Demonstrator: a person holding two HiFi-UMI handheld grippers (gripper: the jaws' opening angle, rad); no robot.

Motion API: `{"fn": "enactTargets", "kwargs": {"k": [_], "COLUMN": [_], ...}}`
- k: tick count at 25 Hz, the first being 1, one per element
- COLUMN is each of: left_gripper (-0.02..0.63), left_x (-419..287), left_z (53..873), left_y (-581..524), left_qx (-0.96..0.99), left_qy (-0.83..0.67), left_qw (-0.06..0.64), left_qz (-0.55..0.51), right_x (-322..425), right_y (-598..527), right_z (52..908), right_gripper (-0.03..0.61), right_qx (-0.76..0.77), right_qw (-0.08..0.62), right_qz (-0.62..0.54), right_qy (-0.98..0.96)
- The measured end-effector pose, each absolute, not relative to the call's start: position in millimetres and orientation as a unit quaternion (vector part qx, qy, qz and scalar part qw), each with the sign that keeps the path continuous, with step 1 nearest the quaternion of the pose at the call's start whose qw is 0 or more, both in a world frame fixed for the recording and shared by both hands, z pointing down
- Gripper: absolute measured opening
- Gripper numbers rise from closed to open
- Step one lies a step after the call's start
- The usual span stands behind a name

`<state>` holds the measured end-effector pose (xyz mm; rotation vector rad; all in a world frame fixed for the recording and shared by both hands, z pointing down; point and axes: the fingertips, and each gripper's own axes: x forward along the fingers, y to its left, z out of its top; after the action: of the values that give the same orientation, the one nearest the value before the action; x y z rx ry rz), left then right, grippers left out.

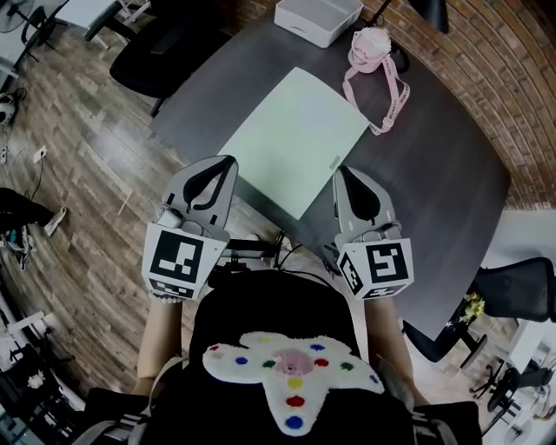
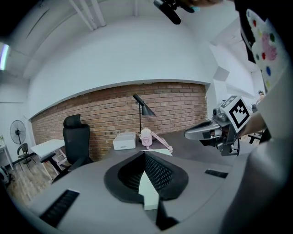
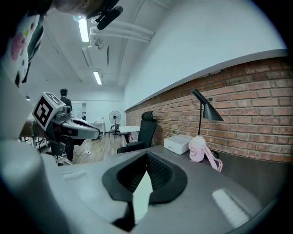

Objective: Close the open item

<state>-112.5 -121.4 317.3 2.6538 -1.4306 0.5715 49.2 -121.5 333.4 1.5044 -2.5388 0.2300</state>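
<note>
Head view: a pale green folder-like item [image 1: 295, 139] lies flat along the near edge of the dark table [image 1: 452, 191], with a white box [image 1: 317, 17] and a pink strapped pouch [image 1: 372, 48] up at the far edge. The left gripper [image 1: 228, 162] and right gripper [image 1: 340, 172] hover close to the person's body, one at each side of the item's near corner. Both have their jaws pressed together with nothing between them.

From this height no hinge or seam shows, so it may already lie closed; I cannot be sure. It looks thin, light and fairly stiff, with a smooth face that closed jaws could skid across. The loose long edge opposite the spine seems the place to catch it. A light downward press should settle the cover flat.
</note>
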Motion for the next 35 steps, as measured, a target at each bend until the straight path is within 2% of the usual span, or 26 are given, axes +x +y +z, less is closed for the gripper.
{"fn": "enactTargets", "kwargs": {"k": [35], "left_gripper": [0.006], "left_x": [-112.2], "left_z": [313.4], "left_y": [-120.1], "left_qx": [0.867], "left_qy": [-0.465], "left_qw": [0.018], "left_qz": [0.178], "right_x": [34.2], "right_y": [-119.0], "right_z": [326.5], "right_gripper": [0.008], "right_qx": [0.492], "right_qw": [0.105], "right_qz": [0.059], "right_qy": [-0.862]}}
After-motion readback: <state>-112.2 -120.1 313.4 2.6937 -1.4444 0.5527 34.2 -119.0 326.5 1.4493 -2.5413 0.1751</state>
